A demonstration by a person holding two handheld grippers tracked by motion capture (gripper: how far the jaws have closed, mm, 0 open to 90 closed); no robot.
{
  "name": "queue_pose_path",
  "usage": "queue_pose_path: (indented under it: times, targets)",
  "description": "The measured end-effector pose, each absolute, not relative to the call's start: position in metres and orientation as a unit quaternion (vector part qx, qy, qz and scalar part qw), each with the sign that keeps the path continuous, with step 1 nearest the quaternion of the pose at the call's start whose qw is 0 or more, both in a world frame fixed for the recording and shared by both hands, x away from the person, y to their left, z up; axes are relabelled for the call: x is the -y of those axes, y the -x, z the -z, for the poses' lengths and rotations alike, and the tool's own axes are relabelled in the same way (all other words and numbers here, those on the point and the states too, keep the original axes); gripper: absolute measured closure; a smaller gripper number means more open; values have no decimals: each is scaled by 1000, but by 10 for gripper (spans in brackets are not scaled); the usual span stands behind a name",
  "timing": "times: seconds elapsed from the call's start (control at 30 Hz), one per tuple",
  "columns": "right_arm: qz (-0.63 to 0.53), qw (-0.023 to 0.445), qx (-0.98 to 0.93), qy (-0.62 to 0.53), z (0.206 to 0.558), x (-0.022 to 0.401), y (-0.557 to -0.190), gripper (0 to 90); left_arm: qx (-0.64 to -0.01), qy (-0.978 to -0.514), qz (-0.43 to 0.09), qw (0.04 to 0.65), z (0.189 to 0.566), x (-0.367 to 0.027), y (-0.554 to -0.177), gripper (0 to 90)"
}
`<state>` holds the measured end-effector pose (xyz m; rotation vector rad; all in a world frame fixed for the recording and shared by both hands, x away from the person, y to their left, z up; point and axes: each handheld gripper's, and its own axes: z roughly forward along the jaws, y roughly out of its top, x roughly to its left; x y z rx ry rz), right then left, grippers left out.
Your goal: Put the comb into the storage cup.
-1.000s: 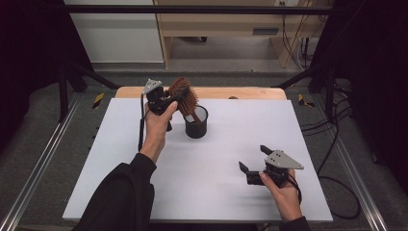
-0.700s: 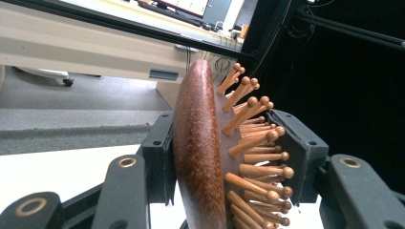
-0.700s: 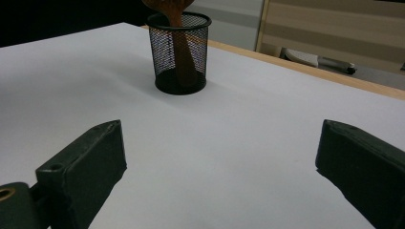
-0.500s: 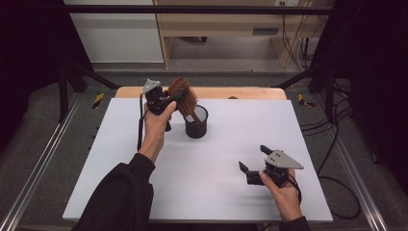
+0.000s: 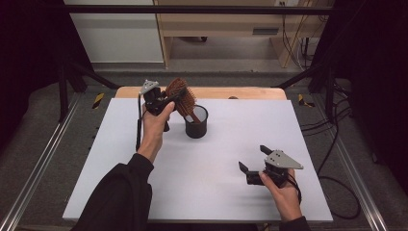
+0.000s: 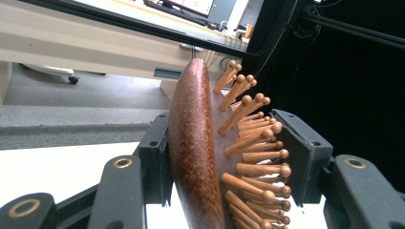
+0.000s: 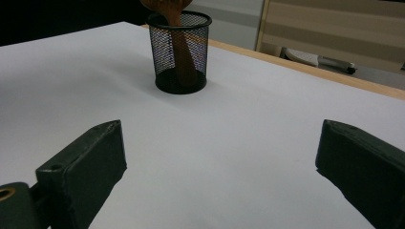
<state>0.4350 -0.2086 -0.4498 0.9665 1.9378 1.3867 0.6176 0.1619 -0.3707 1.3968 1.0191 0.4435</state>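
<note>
Left gripper clamps wooden hairbrush by its head, at 11 o'clock on white table. Brush handle dips into black mesh cup. Right gripper, at 5 o'clock, jaws spread wide, holds nothing.

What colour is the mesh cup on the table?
Black. The mesh cup shows best in the right gripper view, with the hairbrush handle standing inside it.

My table is plain white with a pale wood edge. The hairbrush is speckled reddish-brown with lighter orange-brown pegs. The mesh cup is black wire grid. Both my left gripper and right gripper are black, topped with grey plates.
</note>
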Motion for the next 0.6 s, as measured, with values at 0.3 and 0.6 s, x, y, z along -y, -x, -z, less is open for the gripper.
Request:
queue_pose_path:
  times: [0.3,0.6]
  targets:
    - [-516,282,-724,-361,450,208,-435,33,-453,-608,-192,623,373,-168,-618,432]
    - [-517,281,-723,-362,450,208,-435,33,-455,-607,-195,622,375,-169,-619,424]
